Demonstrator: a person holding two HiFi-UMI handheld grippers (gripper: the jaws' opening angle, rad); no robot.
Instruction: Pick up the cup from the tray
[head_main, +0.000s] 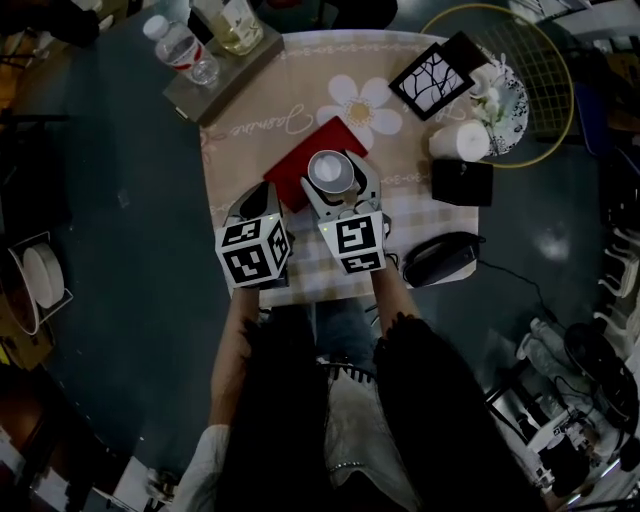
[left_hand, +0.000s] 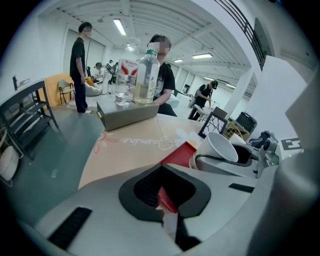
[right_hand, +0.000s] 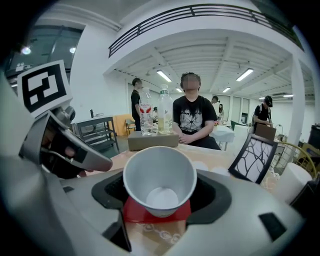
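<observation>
Right gripper view shows the right gripper (right_hand: 162, 194) with its 2 jaws closed in on the white cup (right_hand: 159, 175), 1 jaw pressed to each side of it, so the cup sits upright in the dark notch between them with its open mouth facing the camera. Under the cup's base lies the red tray (right_hand: 136, 212); whether the base touches the tray or hangs just above it is hard to judge from here. Just to the left, the left gripper (left_hand: 161, 172) has its jaws drawn together with nothing between them, and only a corner of the red tray shows through the gap in its pads. From the head view, both grippers sit side by side at the near edge of the table (head_main: 255, 120), each with its marker cube toward the person, the left gripper's tips beside the tray's near-left edge. Farther out on the flowered tablecloth, 2 bottles (head_main: 185, 48) stand on a grey box (head_main: 215, 78) at the far left corner, and a black frame with a branch pattern (head_main: 432, 80) stands at the far right. A person (right_hand: 192, 117) sits across the table.
</observation>
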